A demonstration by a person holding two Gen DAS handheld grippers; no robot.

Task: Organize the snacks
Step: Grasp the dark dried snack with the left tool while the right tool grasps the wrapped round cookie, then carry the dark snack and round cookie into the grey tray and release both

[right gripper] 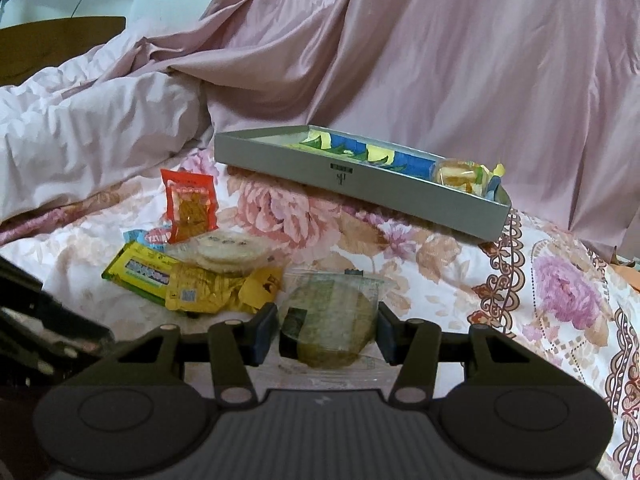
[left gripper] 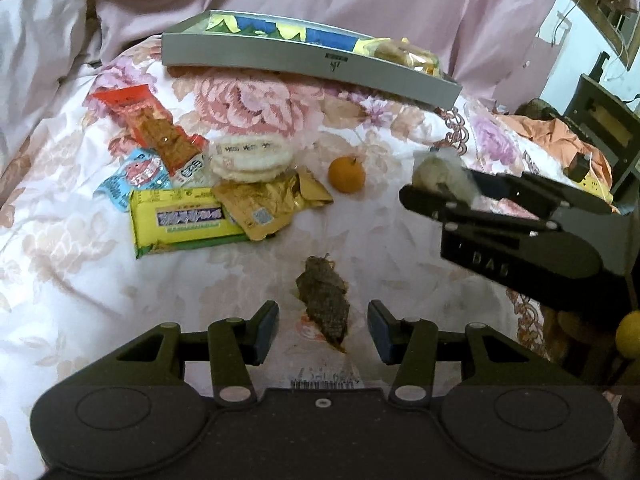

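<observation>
Clear plastic is being gripped between the jaws of the right gripper point(right gripper: 327, 330): a wrapped round rice cracker point(right gripper: 332, 326), pale green-brown with a dark seaweed strip. The left gripper point(left gripper: 323, 330) is being held with jaws wide open, a dark seaweed snack point(left gripper: 325, 302) lying between them on the floral bed point(left gripper: 80, 280), not touched. Beyond both jaws a grey tray point(right gripper: 360, 190) is being shown, one wrapped snack inside. Only the left view is showing the small orange point(left gripper: 347, 174); both are showing the snack pile point(left gripper: 192, 184).
</observation>
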